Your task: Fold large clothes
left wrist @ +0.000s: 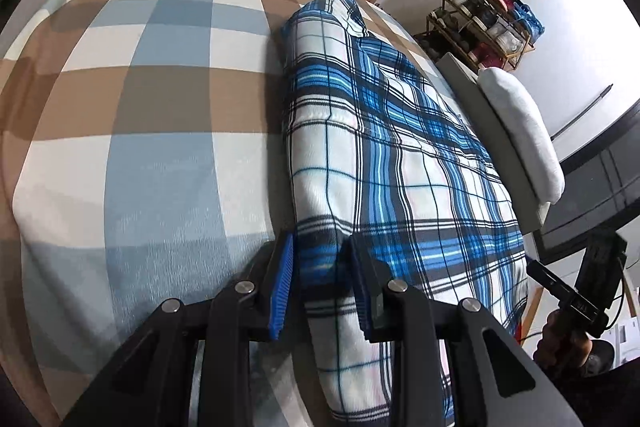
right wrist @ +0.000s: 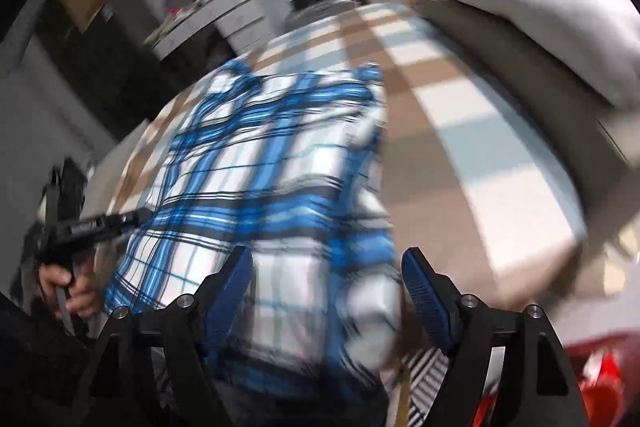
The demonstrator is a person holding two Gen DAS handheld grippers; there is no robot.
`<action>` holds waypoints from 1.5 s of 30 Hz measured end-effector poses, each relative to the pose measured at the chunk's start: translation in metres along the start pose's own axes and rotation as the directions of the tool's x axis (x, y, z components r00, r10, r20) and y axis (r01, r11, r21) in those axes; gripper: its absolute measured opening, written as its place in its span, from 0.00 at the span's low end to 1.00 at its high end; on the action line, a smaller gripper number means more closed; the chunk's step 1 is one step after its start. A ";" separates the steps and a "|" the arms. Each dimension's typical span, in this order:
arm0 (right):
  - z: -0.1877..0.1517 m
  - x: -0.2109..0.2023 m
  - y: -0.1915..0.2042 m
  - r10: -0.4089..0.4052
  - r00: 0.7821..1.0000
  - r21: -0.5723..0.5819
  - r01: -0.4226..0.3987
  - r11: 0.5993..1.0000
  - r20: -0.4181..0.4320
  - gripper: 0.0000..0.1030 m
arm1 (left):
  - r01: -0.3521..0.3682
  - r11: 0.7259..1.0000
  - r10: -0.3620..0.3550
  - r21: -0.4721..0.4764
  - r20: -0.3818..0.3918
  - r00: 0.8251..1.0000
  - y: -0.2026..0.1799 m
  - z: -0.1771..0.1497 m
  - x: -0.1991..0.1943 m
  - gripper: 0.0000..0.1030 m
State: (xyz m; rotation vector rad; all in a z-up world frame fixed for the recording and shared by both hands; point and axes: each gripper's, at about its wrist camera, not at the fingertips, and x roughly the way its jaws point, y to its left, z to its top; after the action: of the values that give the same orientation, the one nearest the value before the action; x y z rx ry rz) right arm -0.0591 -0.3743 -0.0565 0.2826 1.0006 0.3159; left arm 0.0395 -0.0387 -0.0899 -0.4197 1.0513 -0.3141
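Checked bed (left wrist: pixel 132 131), plaid garment (left wrist: pixel 384 163) lying folded lengthwise along its pillow side.

The left gripper (left wrist: pixel 320 287) pinches the garment's near folded edge between narrowed jaws; the right gripper (right wrist: pixel 328 291) hangs over the other near corner, jaws spread, holding nothing (view blurred). Pulling one-handed could skew the fold, since only one corner is gripped.

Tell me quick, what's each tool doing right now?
Left tool: closed on the near edge of the plaid garment.
Right tool: open above the garment, holding nothing.
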 end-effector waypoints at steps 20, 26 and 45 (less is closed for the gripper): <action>-0.009 0.001 0.015 0.032 0.999 -0.057 -0.033 0.998 -0.016 0.65 | -0.014 0.999 0.014 0.030 -0.017 1.000 -0.002 -0.001 0.002 0.21; 0.023 0.040 -0.003 0.123 0.992 0.025 -0.123 0.992 -0.010 0.65 | 0.001 1.000 0.000 0.024 -0.020 1.000 0.001 0.000 0.002 0.22; 0.042 0.070 0.010 0.278 0.960 0.010 -0.278 0.960 -0.037 0.65 | 0.132 0.990 -0.127 0.056 -0.080 0.989 -0.008 0.025 0.018 0.60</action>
State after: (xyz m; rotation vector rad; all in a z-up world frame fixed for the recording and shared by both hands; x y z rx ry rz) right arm 0.0112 -0.3418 -0.0857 0.4248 0.9998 0.5766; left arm 0.0697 -0.0495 -0.0890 -0.4248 1.0887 -0.4804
